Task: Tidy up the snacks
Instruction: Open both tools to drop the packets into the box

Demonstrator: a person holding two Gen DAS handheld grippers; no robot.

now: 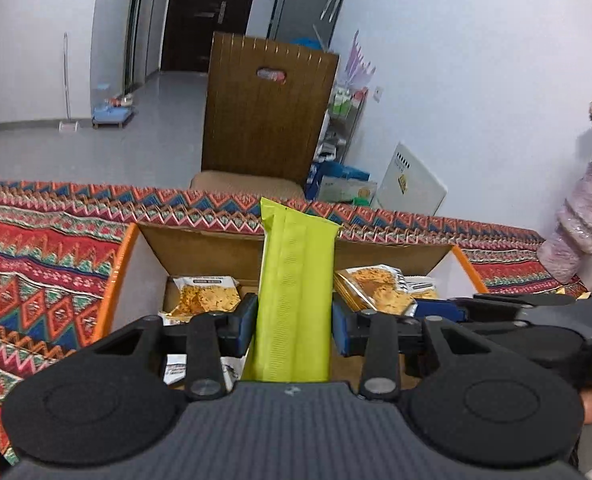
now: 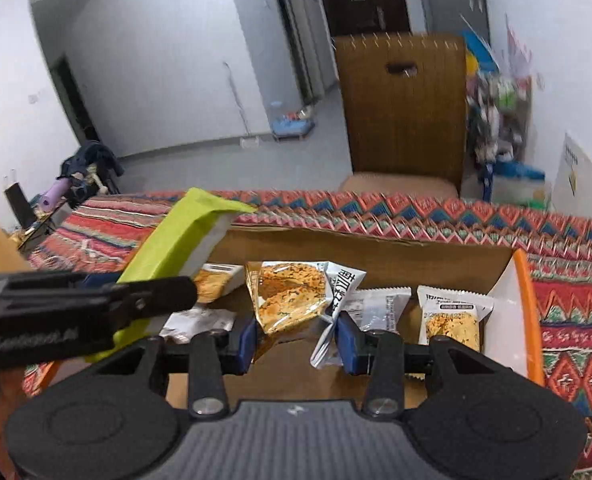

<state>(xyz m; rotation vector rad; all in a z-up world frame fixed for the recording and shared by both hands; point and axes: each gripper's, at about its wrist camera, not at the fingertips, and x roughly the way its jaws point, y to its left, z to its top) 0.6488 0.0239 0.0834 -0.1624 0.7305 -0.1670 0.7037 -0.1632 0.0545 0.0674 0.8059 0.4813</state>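
Observation:
My left gripper is shut on a long lime-green snack pack and holds it upright over an open cardboard box with orange-edged flaps. The pack also shows in the right wrist view, tilted at the box's left side, with the left gripper's black finger in front of it. My right gripper is shut on a clear packet of golden-brown crackers above the box's middle. Other small snack packets lie on the box floor.
The box sits on a table under a red patterned cloth. A brown wooden chair stands behind the table. A pink vase with flowers stands at the right. A shelf cart and boxes line the far wall.

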